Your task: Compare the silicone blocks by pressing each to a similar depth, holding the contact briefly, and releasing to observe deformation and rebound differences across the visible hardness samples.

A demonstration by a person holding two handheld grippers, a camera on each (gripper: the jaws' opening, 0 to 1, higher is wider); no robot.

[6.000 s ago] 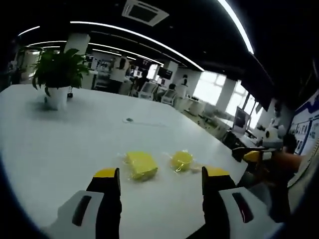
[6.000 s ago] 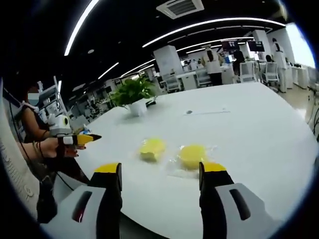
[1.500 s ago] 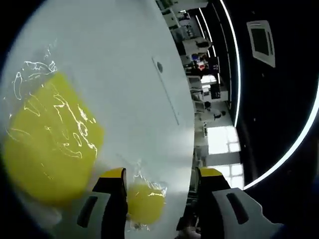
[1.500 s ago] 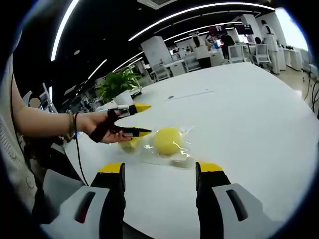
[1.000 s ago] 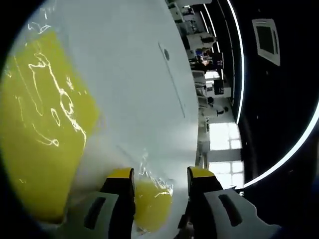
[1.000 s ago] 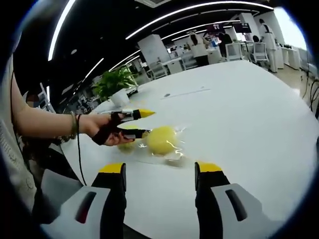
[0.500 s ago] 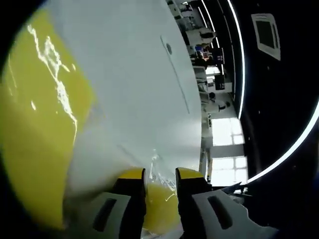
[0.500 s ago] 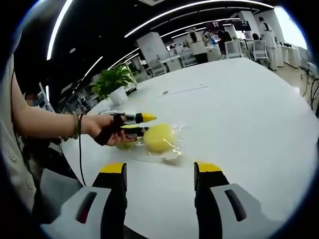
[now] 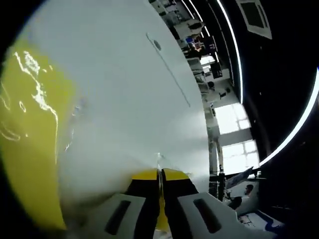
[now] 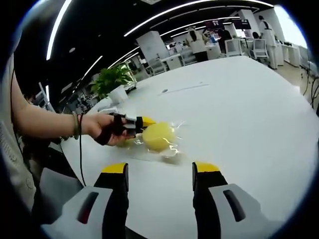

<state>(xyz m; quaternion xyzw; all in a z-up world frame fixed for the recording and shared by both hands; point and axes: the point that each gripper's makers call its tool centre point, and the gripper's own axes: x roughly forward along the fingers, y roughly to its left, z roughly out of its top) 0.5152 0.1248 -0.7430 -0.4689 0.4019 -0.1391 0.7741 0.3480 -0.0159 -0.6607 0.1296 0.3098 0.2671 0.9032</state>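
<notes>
The left gripper view is rolled, with the white table (image 9: 124, 99) running up the frame. My left gripper (image 9: 159, 175) is shut, with a sliver of the round yellow block (image 9: 160, 217) and its clear wrap pinched between the jaws. A larger yellow block (image 9: 30, 149) in glossy wrap lies close on the left. From the right gripper view, a hand (image 10: 102, 128) holds the left gripper (image 10: 145, 122), whose tips are closed against the left side of the round block (image 10: 158, 136). My right gripper (image 10: 159, 172) is open, nearer the table edge, with nothing between its jaws.
A potted plant (image 10: 113, 79) stands at the table's far left. A small dark disc (image 10: 164, 91) with a thin line beside it lies farther back. The table (image 10: 239, 109) stretches bare to the right. Office chairs and people stand beyond it.
My left gripper's jaws have closed from wide apart to shut on the round block. The right gripper has stayed open and nearly still.
</notes>
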